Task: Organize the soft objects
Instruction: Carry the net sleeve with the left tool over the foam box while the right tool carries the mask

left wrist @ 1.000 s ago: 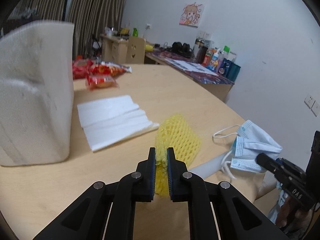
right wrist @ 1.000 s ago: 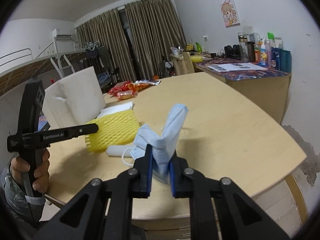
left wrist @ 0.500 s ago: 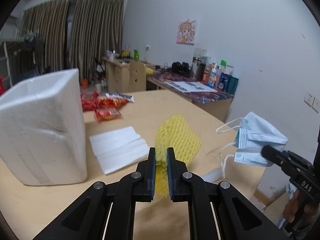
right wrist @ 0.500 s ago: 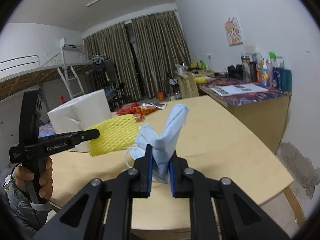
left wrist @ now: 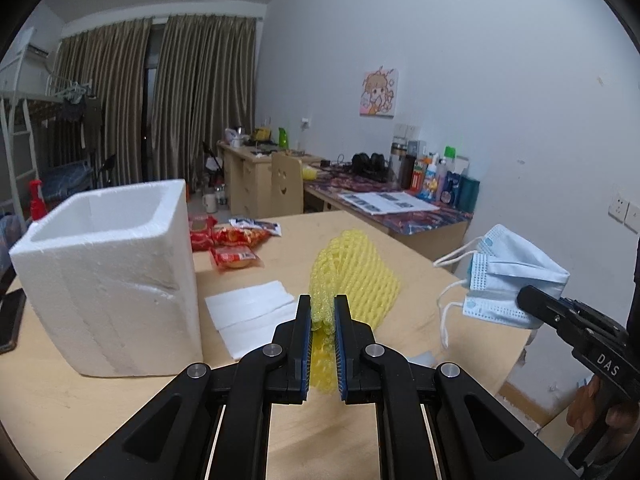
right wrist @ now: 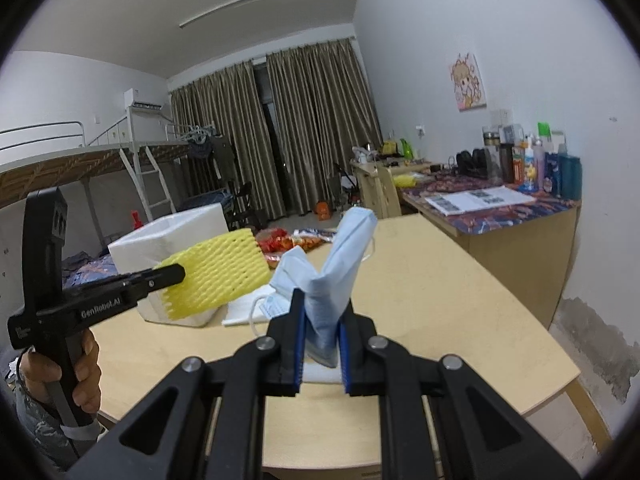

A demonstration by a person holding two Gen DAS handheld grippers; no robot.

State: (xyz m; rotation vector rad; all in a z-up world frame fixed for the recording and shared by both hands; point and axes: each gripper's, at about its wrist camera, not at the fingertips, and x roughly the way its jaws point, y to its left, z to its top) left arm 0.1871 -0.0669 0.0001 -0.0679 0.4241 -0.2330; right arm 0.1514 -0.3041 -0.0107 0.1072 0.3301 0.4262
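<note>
My left gripper point(left wrist: 322, 306) is shut on a yellow foam net sleeve point(left wrist: 352, 276) and holds it above the wooden table point(left wrist: 120, 400). The sleeve also shows in the right wrist view point(right wrist: 218, 276), with the left gripper point(right wrist: 176, 272) to its left. My right gripper point(right wrist: 322, 304) is shut on light blue face masks point(right wrist: 340, 264), held above the table. In the left wrist view the masks point(left wrist: 508, 276) hang at the right, with the right gripper point(left wrist: 528, 294) clamping them. An open white foam box point(left wrist: 112, 272) stands at the left.
White foam sheets point(left wrist: 252, 312) lie on the table beside the box. Red snack packets point(left wrist: 232, 248) lie farther back. A dark phone point(left wrist: 10, 320) lies at the left edge. A desk with bottles point(left wrist: 436, 180) stands by the right wall.
Both grippers have risen with their loads. The yellow sleeve and the masks went from near the tabletop to well above it, and the box top opening came into view.
</note>
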